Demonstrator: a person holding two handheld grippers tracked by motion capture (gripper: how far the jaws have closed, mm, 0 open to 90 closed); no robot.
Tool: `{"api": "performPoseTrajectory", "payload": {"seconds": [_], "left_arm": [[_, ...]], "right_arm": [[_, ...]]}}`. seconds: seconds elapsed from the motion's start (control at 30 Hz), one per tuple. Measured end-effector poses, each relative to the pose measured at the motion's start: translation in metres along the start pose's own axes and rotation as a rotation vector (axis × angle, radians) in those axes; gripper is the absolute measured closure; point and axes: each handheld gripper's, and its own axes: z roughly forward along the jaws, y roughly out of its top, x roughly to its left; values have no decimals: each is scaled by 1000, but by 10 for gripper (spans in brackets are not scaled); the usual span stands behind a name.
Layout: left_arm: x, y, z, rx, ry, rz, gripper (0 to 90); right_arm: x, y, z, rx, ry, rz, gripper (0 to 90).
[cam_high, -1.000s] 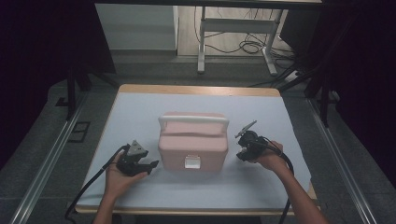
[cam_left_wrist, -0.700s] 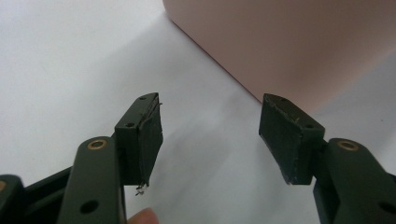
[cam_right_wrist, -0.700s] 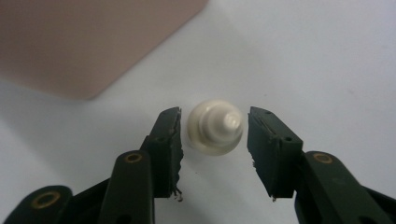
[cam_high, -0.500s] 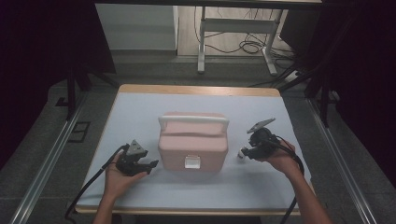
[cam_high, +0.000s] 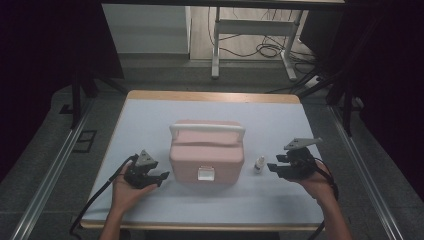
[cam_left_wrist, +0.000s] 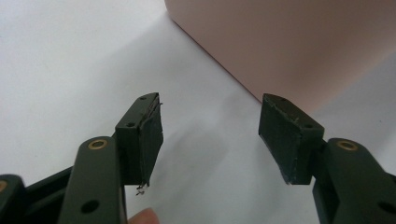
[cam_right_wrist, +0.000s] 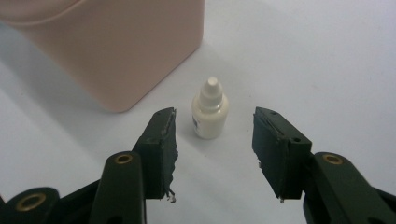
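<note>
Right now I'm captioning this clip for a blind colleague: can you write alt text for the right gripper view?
A small white dropper bottle stands upright on the white table, just beyond the open right gripper and free of its two black jaws. A pink box sits up and to the left of the bottle, apart from it.

Dim room, grey floor (cam_high: 45, 165), white-topped table (cam_high: 150, 115).

Pink box (cam_high: 207, 152), white dropper bottle (cam_right_wrist: 210, 109)
</note>
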Motion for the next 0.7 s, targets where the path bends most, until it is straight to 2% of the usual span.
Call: {"api": "performPoseTrajectory", "payload": {"seconds": [0.17, 0.37, 0.57, 0.7], "left_arm": [[0, 0, -1, -5, -9, -15, 398], [-1, 0, -1, -3, -7, -19, 398], [-1, 0, -1, -5, -17, -31, 397], [0, 0, -3, -13, -17, -46, 399]], "right_arm": [[0, -23, 3, -57, 34, 63, 496], [-2, -45, 17, -53, 51, 105, 496], [-3, -61, 26, -55, 47, 111, 496], [-3, -65, 28, -50, 38, 108, 497]]}}
